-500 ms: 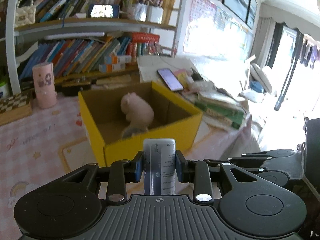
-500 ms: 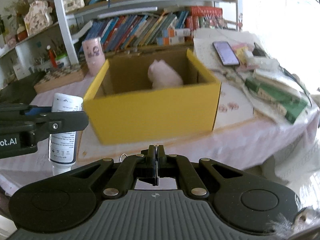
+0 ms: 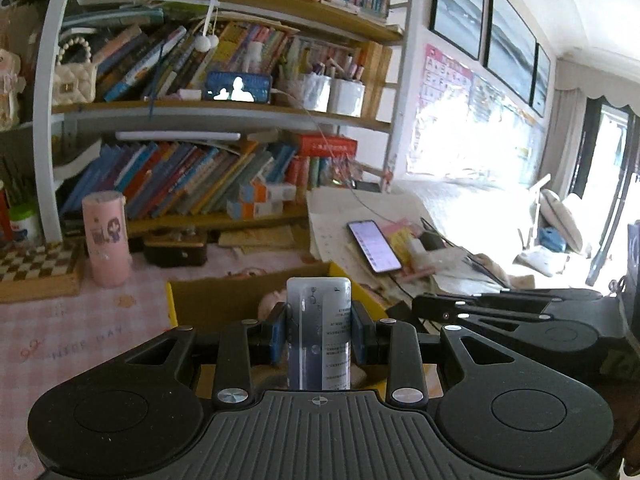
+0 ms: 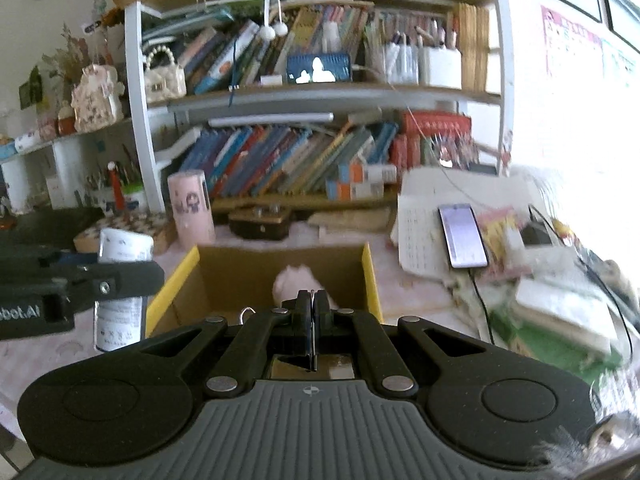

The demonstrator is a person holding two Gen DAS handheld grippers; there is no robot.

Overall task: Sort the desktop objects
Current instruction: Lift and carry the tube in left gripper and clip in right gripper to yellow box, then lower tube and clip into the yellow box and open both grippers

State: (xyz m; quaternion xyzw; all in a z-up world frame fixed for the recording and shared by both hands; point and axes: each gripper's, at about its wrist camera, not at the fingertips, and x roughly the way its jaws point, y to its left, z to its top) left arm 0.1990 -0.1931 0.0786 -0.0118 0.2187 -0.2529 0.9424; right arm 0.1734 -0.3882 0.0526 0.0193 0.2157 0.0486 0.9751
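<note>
I have the left gripper (image 3: 319, 336) with its jaws clamped on a white tube (image 3: 319, 336), held upright just in front of the yellow box (image 4: 174, 284); the right gripper (image 4: 311, 312), just beside it, has its jaws clenched on what looks like a thin metal ring. A pink plush (image 4: 298, 282) already sits inside the box, so I judge the sorting partly done. Left to do: the tube, and loose things on the worktop (image 3: 80, 332) right of the box.
</note>
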